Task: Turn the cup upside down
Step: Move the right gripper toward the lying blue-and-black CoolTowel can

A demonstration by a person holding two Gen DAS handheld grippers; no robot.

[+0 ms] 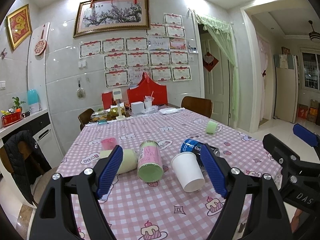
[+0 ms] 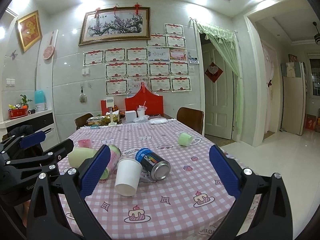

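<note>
We see the white paper cup (image 1: 188, 172) lying on its side on the pink checked tablecloth (image 1: 160, 204), its mouth tipped toward us. It sits just ahead of our left gripper (image 1: 162, 172), between the blue pads (image 1: 110, 170) and nearer the right one. Our left gripper is spread wide and holds nothing. Our right gripper (image 2: 160, 178) is spread wide too, with the cup ahead between its fingers. We think the flip has not started: we must grab the cup, turn it and set it mouth down.
</note>
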